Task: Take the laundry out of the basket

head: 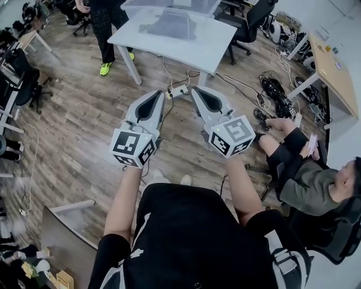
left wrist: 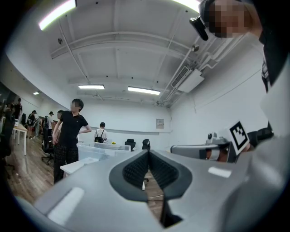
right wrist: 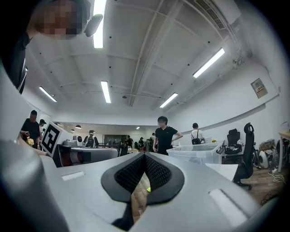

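Observation:
A clear plastic basket [head: 172, 17] with grey laundry [head: 171, 25] in it stands on a white table [head: 197, 48] across the room. The same basket shows small in the left gripper view [left wrist: 97, 149] and in the right gripper view [right wrist: 199, 152]. My left gripper [head: 160, 93] and right gripper [head: 194, 89] are held side by side at chest height, well short of the table and pointing toward it. The left gripper [left wrist: 148, 152] has its jaws together at the tip with nothing between them. The right gripper [right wrist: 144, 155] is shut and empty too.
A person in black [head: 110, 22] stands at the table's left end. Another person [head: 307, 175] sits low at my right. Cables and a power strip [head: 179, 90] lie on the wooden floor by the table. An office chair [head: 254, 20] and a wooden desk [head: 335, 70] stand at the right.

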Available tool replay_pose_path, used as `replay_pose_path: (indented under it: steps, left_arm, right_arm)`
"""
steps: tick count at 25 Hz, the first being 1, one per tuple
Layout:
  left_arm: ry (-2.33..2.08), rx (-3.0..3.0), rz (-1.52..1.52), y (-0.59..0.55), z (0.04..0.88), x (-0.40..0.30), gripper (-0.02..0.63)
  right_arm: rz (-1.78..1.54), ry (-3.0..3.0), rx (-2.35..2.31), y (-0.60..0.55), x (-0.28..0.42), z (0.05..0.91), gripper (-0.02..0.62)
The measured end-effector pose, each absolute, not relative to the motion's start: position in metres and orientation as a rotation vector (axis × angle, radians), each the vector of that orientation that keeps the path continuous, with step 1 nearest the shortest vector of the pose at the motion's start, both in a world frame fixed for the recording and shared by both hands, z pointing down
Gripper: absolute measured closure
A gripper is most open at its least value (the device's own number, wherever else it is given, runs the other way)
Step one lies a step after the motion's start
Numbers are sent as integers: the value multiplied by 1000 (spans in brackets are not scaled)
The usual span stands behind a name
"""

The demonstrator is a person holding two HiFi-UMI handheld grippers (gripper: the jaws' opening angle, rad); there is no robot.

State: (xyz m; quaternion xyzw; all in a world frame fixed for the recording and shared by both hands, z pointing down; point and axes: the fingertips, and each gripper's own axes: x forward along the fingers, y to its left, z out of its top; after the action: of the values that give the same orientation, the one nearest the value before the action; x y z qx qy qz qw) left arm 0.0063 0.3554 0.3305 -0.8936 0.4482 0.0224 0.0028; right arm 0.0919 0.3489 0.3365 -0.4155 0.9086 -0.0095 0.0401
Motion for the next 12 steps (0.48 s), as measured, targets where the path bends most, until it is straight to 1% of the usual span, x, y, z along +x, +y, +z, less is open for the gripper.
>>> replay_pose_path:
  steps: [12]
  left_arm:
    - [1409, -2790, 71, 321, 332, -4, 598]
  right_arm:
    - [-14, 2814, -1245, 320, 77, 343, 595]
